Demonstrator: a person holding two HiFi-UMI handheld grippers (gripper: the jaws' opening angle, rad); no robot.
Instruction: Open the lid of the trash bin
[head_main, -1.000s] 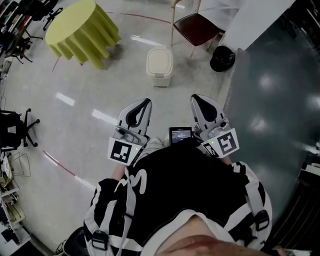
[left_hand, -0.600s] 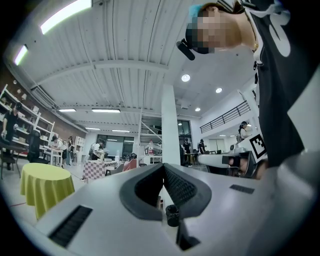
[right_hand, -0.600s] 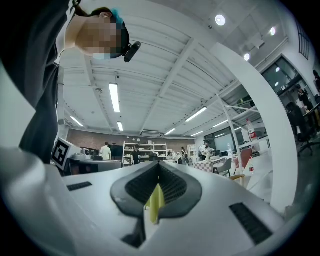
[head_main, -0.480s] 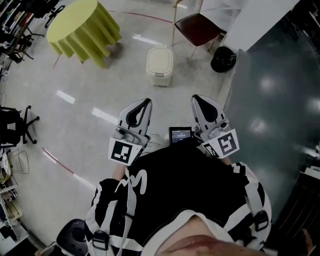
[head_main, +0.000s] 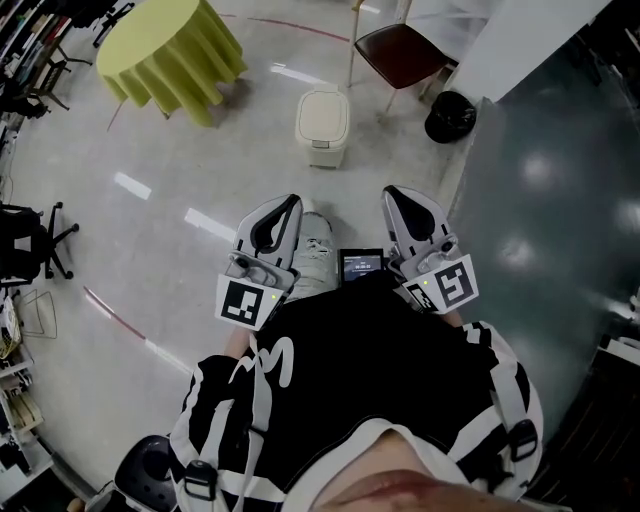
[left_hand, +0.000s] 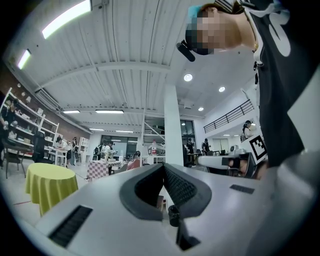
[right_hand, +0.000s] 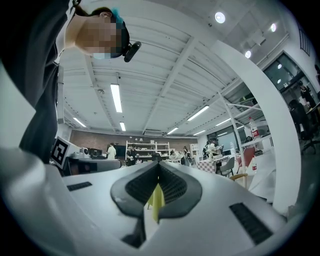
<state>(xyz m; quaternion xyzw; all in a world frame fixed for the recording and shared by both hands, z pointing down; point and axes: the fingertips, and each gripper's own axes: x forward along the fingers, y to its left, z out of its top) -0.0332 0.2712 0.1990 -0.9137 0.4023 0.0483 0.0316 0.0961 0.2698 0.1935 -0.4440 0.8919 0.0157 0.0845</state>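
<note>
Trash bin (head_main: 321, 122): cream, lid down. It stands on the grey floor (head_main: 180, 180) toward the floor's far edge, between a draped yellow cloth (head_main: 170, 50) and a red-seated chair (head_main: 400, 50).
Left gripper (head_main: 292, 202): jaws together at the tips, nothing between them, well apart from the bin.
Right gripper (head_main: 390, 194): jaws likewise together, empty, level beside the left one.
</note>
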